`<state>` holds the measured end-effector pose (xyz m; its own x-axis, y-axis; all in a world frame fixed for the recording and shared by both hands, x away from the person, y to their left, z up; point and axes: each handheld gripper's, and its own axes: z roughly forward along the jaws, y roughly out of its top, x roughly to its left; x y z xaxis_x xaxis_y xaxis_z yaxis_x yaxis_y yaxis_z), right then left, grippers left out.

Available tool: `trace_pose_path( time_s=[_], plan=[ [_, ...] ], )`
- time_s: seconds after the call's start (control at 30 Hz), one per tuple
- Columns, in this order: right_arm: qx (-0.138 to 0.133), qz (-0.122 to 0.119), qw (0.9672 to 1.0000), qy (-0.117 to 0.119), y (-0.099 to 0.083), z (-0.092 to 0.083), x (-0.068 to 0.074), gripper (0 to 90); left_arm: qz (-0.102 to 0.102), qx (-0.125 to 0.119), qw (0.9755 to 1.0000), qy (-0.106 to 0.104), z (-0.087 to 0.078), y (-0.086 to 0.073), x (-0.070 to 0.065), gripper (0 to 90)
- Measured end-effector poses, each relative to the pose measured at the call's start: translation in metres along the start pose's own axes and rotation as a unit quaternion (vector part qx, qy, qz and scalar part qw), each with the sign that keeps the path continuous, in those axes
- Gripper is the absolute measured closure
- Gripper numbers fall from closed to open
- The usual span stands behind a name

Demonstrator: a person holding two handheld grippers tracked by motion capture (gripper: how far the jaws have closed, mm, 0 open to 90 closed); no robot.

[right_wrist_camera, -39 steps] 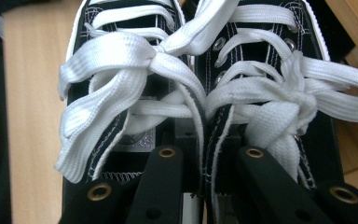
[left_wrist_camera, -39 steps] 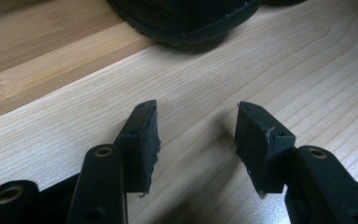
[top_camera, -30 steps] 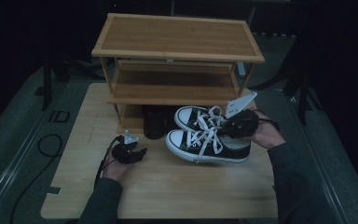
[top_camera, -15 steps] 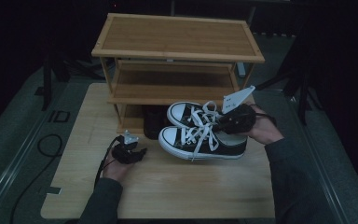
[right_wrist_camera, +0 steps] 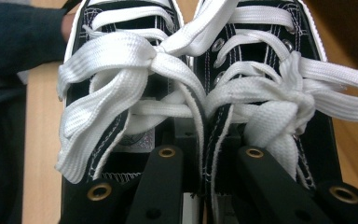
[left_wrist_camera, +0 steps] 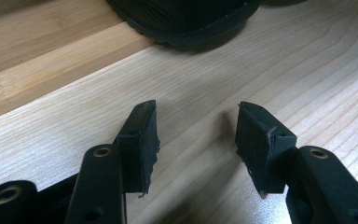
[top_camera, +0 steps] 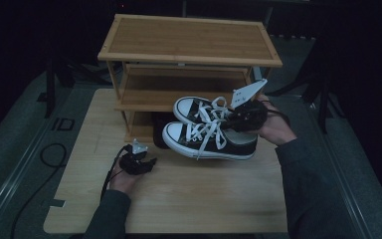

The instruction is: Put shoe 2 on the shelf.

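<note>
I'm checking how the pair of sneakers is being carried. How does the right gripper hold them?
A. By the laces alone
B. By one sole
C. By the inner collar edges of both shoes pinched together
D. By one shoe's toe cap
C: in the right gripper view, the right gripper has its jaws shut on the two adjoining collar edges of the black sneakers.

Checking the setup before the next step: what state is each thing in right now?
Pair of sneakers: laced, pinched together by their inner edges, lifted off the table.
Right claw: shut on the pair of sneakers.
Left claw: open, empty, low over the table.
Shoe rack: upright, top shelf bare.
</note>
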<state>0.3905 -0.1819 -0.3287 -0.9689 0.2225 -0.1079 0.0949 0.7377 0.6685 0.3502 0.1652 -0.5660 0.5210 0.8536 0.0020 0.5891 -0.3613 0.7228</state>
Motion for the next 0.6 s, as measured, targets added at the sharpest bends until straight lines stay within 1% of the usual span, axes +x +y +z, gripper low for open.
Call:
trace_pose_path(
  time_s=[0.2, 0.23, 0.3, 0.47, 0.6],
  plan=[
    [0.002, 0.022, 0.9994, -0.028, 0.006, 0.005, -0.008, 84.9, 0.0, 0.0, 1.0, 0.0, 0.0, 0.0, 0.0, 48.7],
    [0.002, 0.022, 0.9994, -0.028, 0.006, 0.005, -0.008, 84.9, 0.0, 0.0, 1.0, 0.0, 0.0, 0.0, 0.0, 48.7],
    [0.001, 0.03, 0.9988, -0.039, 0.009, 0.007, -0.01, 85.0, -0.001, 0.0, 1.0, 0.0, 0.0, 0.0, 0.0, 48.7],
    [-0.001, 0.034, 0.9985, -0.044, 0.012, 0.009, -0.014, 85.0, 0.0, 0.0, 1.0, 0.001, 0.0, 0.0, 0.0, 48.6],
    [0.0, 0.042, 0.9976, -0.055, 0.017, 0.012, -0.017, 84.9, -0.001, 0.0, 1.0, 0.002, 0.0, 0.0, 0.0, 48.6]
  ],
)
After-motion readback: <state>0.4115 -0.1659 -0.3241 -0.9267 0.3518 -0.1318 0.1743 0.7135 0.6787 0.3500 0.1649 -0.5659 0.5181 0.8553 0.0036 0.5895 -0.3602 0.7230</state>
